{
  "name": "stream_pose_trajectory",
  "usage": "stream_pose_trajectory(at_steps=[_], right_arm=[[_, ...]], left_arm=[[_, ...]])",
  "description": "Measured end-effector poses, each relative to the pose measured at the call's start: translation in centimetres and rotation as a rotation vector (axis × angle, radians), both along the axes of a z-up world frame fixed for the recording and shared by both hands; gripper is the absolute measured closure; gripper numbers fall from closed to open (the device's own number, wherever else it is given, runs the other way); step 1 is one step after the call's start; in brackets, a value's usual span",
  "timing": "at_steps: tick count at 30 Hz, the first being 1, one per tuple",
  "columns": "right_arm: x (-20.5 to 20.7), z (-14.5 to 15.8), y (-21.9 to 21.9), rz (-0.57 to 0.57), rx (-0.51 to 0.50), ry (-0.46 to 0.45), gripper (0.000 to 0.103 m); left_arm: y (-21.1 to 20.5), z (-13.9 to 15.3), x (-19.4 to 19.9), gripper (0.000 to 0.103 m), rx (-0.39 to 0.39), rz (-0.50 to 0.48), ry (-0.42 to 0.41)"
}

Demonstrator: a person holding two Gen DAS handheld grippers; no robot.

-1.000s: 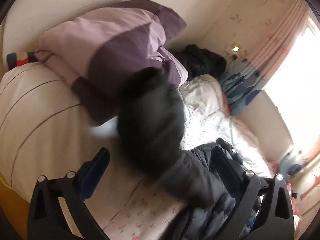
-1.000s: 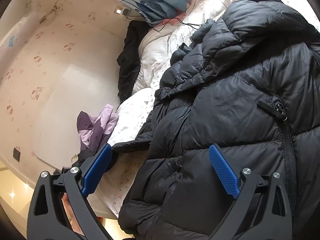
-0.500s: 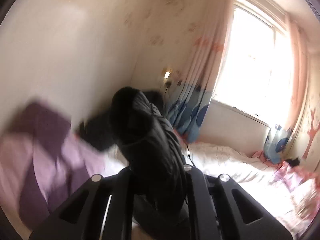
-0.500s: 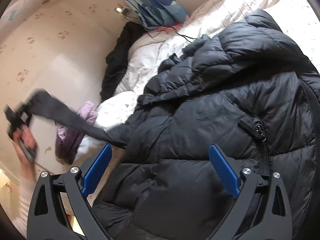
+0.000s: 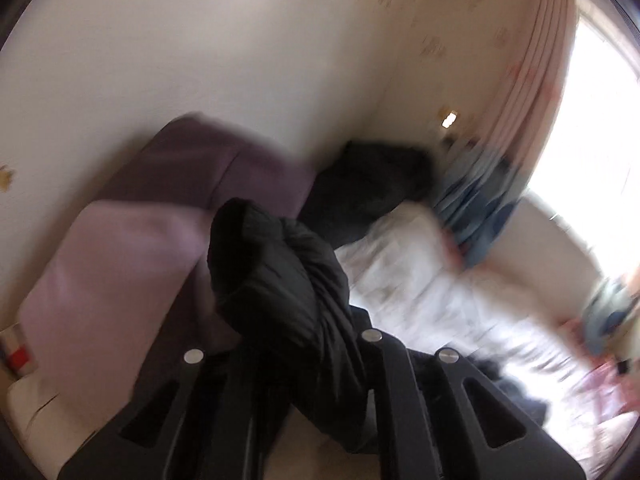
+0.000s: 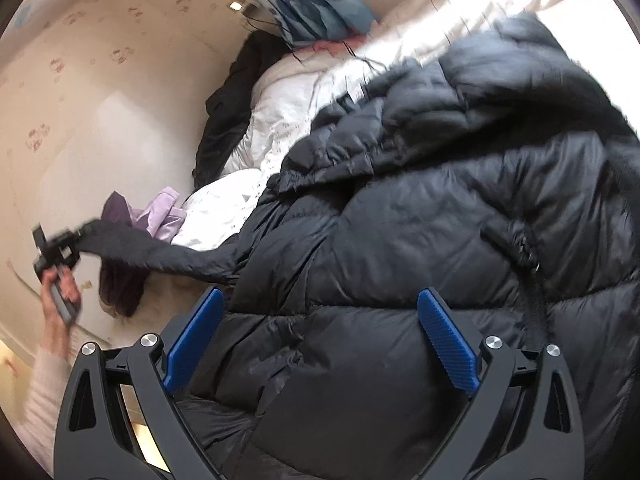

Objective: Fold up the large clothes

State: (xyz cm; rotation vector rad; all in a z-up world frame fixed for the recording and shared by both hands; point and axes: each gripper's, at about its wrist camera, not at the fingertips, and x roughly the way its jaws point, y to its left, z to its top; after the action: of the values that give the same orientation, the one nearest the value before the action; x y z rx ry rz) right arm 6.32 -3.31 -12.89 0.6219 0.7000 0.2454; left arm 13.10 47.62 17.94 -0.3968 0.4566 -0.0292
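A large black puffer jacket point(image 6: 440, 208) lies spread on the bed. My left gripper point(image 5: 280, 344) is shut on the jacket's sleeve point(image 5: 280, 280), whose cuff sticks out past the jaws. In the right wrist view the left gripper point(image 6: 56, 252) holds that sleeve point(image 6: 160, 252) stretched out to the left, off the bed surface. My right gripper point(image 6: 320, 336) is open and empty, its blue pads point(image 6: 448, 340) just above the jacket's lower body.
A purple and lilac duvet point(image 5: 132, 248) is piled by the wall. Another dark garment point(image 5: 368, 184) lies in the bed's corner. White bedding point(image 5: 432, 292) covers the bed. A pink and blue curtain point(image 5: 480, 192) hangs by the bright window.
My left gripper closed on the sleeve, lifted it and pulled it out away from the jacket. The right gripper stayed open and shifted a little over the jacket.
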Motion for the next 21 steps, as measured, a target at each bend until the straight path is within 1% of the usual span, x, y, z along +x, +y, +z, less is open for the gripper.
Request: stream_pose_trajectory(at_steps=[1, 2, 3, 5, 7, 9, 12, 13, 14, 15, 17, 18, 19, 21], right_arm=[[0.0, 0.1, 0.2, 0.0, -0.018, -0.011, 0.009], [0.0, -0.1, 0.4, 0.006, -0.038, -0.008, 0.009], [0.2, -0.6, 0.6, 0.015, -0.05, 0.007, 0.009], [0.9, -2.3, 1.4, 0.043, -0.073, 0.07, 0.009], [1.1, -3.0, 2.0, 0.053, -0.104, 0.093, 0.009], [1.3, -2.0, 2.6, 0.081, -0.115, 0.072, 0.009], [3.7, 1.1, 2.6, 0.08, -0.112, 0.007, 0.009], [5.2, 2.0, 2.8, 0.07, -0.146, -0.001, 0.009], [7.9, 3.1, 3.1, 0.044, -0.231, 0.006, 0.009], [10.2, 3.8, 3.3, 0.015, -0.304, 0.005, 0.009], [15.2, 4.4, 3.9, -0.051, -0.442, 0.014, 0.009], [17.9, 4.2, 4.0, -0.074, -0.476, 0.027, 0.009], [20.8, 3.6, 4.1, -0.101, -0.504, 0.057, 0.009], [24.2, 1.7, 4.1, -0.103, -0.481, 0.118, 0.009]], left_arm=[[-1.1, 2.1, 0.2, 0.094, 0.008, -0.05, -0.085], [-2.2, 3.9, 0.1, 0.094, 0.017, -0.098, -0.148], [-3.8, 6.5, -0.1, 0.094, 0.027, -0.168, -0.231], [-5.8, 9.2, -0.6, 0.094, 0.03, -0.26, -0.325], [-6.7, 10.7, -0.6, 0.094, 0.026, -0.332, -0.392], [-6.4, 9.7, 0.3, 0.094, 0.022, -0.357, -0.383], [-4.1, 5.0, 3.3, 0.094, 0.044, -0.307, -0.257], [-2.5, 2.7, 4.6, 0.094, 0.038, -0.256, -0.202], [-0.8, 0.7, 5.4, 0.094, 0.008, -0.206, -0.162], [0.7, -0.7, 5.5, 0.094, -0.027, -0.174, -0.143], [3.4, -2.5, 5.1, 0.094, -0.088, -0.117, -0.13], [4.1, -2.9, 5.2, 0.094, -0.1, -0.107, -0.133], [4.9, -3.1, 4.8, 0.094, -0.109, -0.098, -0.142], [6.1, -2.8, 4.2, 0.094, -0.121, -0.098, -0.173]])
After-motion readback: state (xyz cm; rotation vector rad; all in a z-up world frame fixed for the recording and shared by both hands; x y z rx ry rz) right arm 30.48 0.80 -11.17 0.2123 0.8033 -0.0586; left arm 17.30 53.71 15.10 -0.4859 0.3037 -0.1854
